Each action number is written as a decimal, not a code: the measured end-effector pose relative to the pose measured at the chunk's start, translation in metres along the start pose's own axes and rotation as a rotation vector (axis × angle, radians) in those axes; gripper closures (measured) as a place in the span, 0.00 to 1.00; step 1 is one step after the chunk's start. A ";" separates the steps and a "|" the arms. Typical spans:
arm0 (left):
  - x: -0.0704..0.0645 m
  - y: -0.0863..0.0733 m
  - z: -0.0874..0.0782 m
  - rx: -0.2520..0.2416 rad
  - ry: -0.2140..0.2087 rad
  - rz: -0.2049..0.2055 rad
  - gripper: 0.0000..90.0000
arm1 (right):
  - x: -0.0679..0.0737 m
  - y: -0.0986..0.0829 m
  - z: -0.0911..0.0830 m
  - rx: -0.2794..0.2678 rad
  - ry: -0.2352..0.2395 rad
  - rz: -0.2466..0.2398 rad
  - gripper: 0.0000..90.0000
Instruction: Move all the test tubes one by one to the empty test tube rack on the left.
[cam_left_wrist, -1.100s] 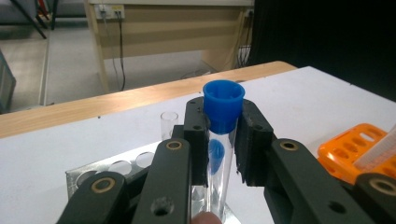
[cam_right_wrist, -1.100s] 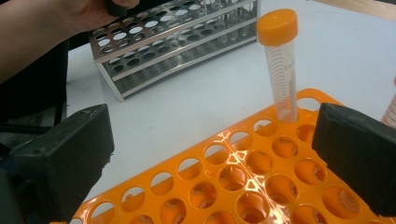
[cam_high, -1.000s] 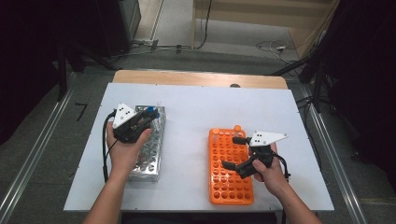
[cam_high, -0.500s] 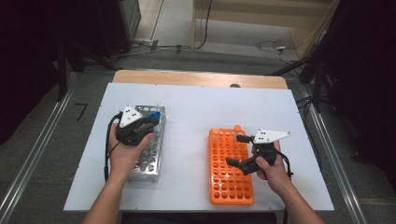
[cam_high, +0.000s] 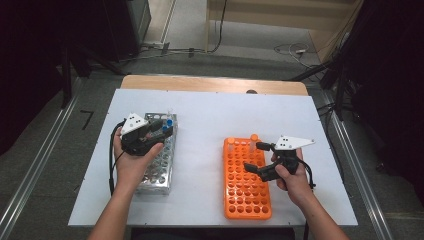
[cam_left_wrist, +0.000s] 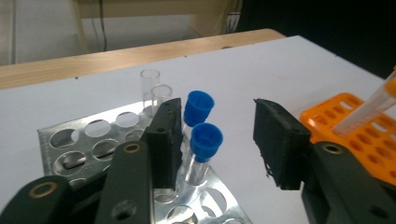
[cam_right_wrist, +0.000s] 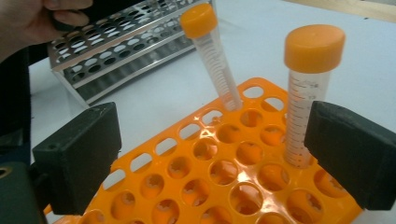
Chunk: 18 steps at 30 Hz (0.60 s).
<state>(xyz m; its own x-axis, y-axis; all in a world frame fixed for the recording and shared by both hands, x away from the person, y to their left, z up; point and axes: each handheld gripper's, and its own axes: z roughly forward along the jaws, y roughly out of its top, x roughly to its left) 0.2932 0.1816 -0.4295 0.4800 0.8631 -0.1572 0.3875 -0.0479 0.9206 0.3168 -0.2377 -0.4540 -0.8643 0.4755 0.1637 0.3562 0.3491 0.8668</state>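
My left gripper (cam_high: 162, 127) hovers open over the far end of a metal tube rack (cam_high: 156, 172). Between its jaws, in the left gripper view, stand two blue-capped tubes (cam_left_wrist: 206, 139), close to the left pad; the gripper (cam_left_wrist: 224, 136) does not grip them. Two clear uncapped tubes (cam_left_wrist: 150, 84) stand behind. My right gripper (cam_high: 254, 157) is open above the far end of an orange rack (cam_high: 247, 200). In the right gripper view, an upright orange-capped tube (cam_right_wrist: 310, 84) stands just inside the right pad of the gripper (cam_right_wrist: 215, 158). A second orange-capped tube (cam_right_wrist: 212, 51) leans in a far hole.
Both racks rest on a white table (cam_high: 210, 115) with a wooden strip (cam_high: 210, 84) along its far edge. Most holes of the orange rack (cam_right_wrist: 205, 182) and the metal rack (cam_right_wrist: 116, 42) are empty. Bare tabletop separates the racks.
The left gripper has turned a little over the metal rack's far end. The right gripper has edged slightly over the orange rack. Both stay open.
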 end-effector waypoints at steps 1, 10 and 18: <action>0.000 0.000 -0.001 -0.003 -0.011 -0.003 0.48 | -0.001 0.000 0.000 -0.001 -0.003 0.002 0.04; -0.013 0.003 -0.006 -0.044 -0.104 -0.011 0.27 | -0.007 0.000 0.005 0.009 -0.066 0.030 0.14; -0.029 0.001 -0.002 -0.036 -0.184 -0.008 0.12 | -0.011 -0.003 0.018 0.056 -0.165 0.045 0.35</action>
<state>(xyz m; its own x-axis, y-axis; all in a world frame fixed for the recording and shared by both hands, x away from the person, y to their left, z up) 0.2784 0.1576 -0.4234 0.6147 0.7563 -0.2239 0.3645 -0.0207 0.9310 0.3313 -0.2294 -0.4661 -0.7787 0.6161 0.1188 0.4167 0.3662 0.8321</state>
